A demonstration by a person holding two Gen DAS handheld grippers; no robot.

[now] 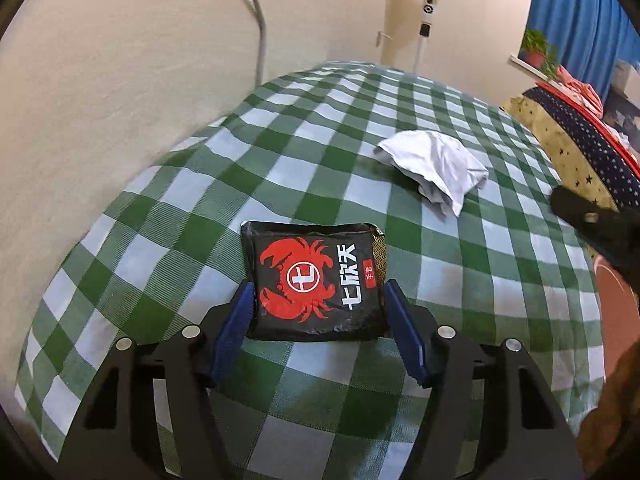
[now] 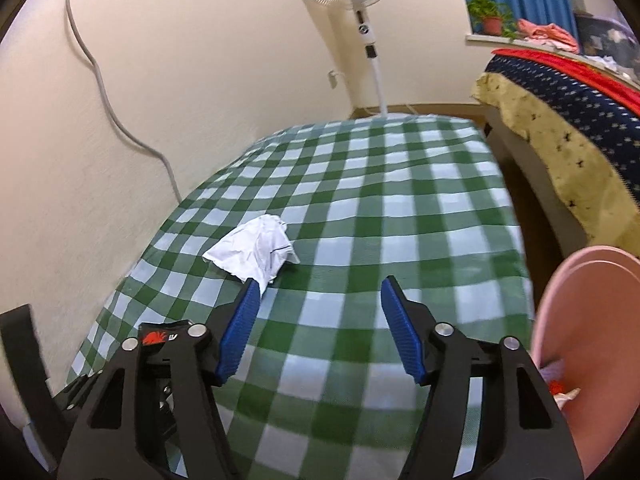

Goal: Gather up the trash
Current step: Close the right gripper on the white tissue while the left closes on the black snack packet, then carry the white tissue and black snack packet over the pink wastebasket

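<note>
A black snack packet with a red crab print lies flat on the green-checked bedspread. My left gripper straddles its near half, and the blue pads touch both side edges. A corner of that packet also shows at the lower left of the right wrist view. A crumpled white paper lies further up the bed, its near tip just past the left fingertip of my right gripper. That gripper is open above the cloth with nothing between its fingers. The same white paper appears to the right in the left wrist view.
A pink bin with some scraps inside stands off the bed's right edge. A wall runs along the left side. A standing fan is beyond the bed's far end. A second bed with a starred blue cover lies to the right.
</note>
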